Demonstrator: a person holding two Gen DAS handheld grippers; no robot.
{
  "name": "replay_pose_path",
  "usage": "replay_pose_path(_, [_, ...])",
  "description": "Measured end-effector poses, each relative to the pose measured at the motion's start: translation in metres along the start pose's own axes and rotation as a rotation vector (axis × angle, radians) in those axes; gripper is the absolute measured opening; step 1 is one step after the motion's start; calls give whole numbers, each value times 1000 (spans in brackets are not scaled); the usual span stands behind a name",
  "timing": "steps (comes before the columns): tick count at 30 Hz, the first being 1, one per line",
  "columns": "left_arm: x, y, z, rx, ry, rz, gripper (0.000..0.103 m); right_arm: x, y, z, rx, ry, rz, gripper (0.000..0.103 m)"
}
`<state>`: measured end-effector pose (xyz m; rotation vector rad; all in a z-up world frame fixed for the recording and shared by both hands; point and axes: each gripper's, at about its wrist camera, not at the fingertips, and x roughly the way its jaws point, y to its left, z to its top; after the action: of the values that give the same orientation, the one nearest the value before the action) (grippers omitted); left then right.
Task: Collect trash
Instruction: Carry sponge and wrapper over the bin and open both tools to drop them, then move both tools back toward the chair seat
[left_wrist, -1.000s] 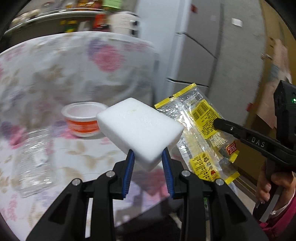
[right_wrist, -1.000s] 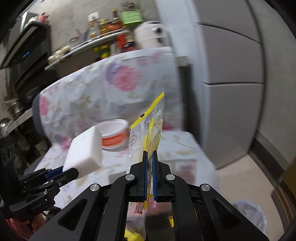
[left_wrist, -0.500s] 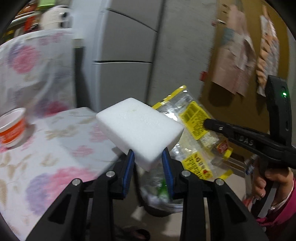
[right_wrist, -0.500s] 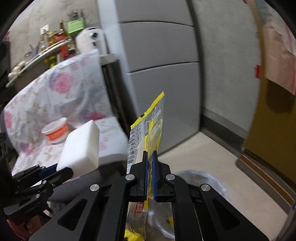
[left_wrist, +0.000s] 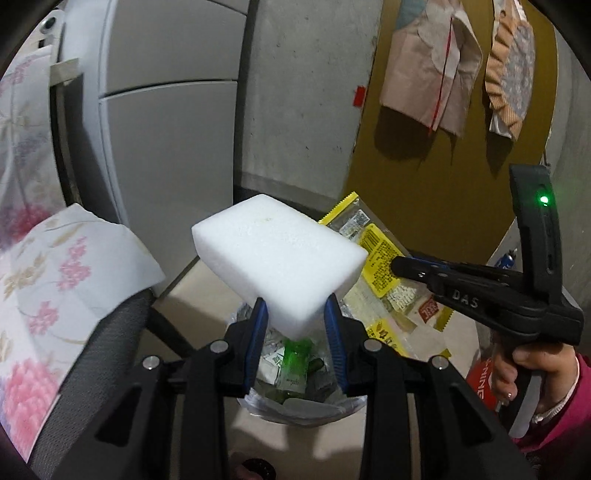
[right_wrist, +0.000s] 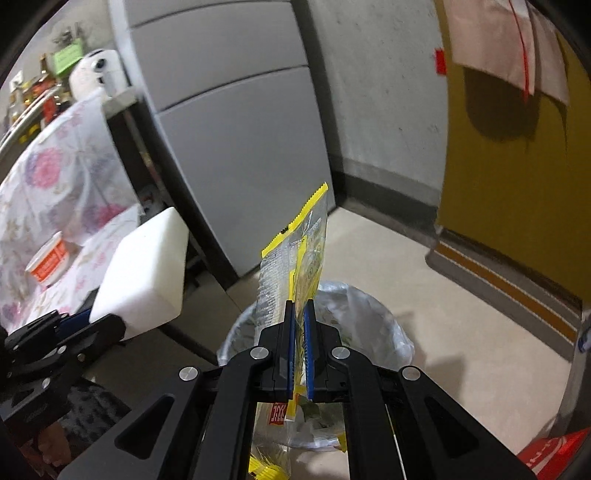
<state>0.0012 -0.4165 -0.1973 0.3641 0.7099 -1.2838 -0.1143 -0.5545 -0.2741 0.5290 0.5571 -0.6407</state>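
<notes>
The trash bin (left_wrist: 303, 402) sits below both grippers, the left gripper (left_wrist: 295, 317) clamping a white foam block (left_wrist: 277, 254) and the right gripper (right_wrist: 300, 325) pinching a yellow-edged wrapper (right_wrist: 295, 254) above it.

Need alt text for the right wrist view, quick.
The right tool grips a yellow-edged snack wrapper upright over a lined trash bin on the floor. At left, the other tool holds a white foam block.

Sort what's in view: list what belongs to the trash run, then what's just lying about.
Job:
white foam block, in left claw
yellow snack wrapper, in right claw
lined trash bin
orange-and-white cup, on the table

Lying about:
floral tablecloth
grey cabinet
hanging cloths
</notes>
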Motion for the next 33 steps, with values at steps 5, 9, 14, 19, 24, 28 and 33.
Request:
replay_pose_path(5, [18,-1,6,-21,32,-2,39,28,-8,-1,39,53,13,13])
replay_pose_path(9, [20,5,6,-35,33,4,49,32,-10,-2,65,63,9,22])
replay_pose_path(14, [6,21,6,-80,4,25,49,14,-12,6,53,12,-21,28])
replay_pose_path(19, [-17,37,5,-126,-40,69,49,-25,-9,23,56,-85,-26,28])
replay_pose_path(24, [-48,53,1,-158,-90,122,49,-66,15,41,4,-193,-24,28])
replay_pose_path(28, [-71,60,-2,-164,-115,192,49,-89,46,49,-60,-250,-3,35])
replay_pose_path(33, [-114,77,-14,-202,-142,298,49,-92,91,49,-144,-239,62,47])
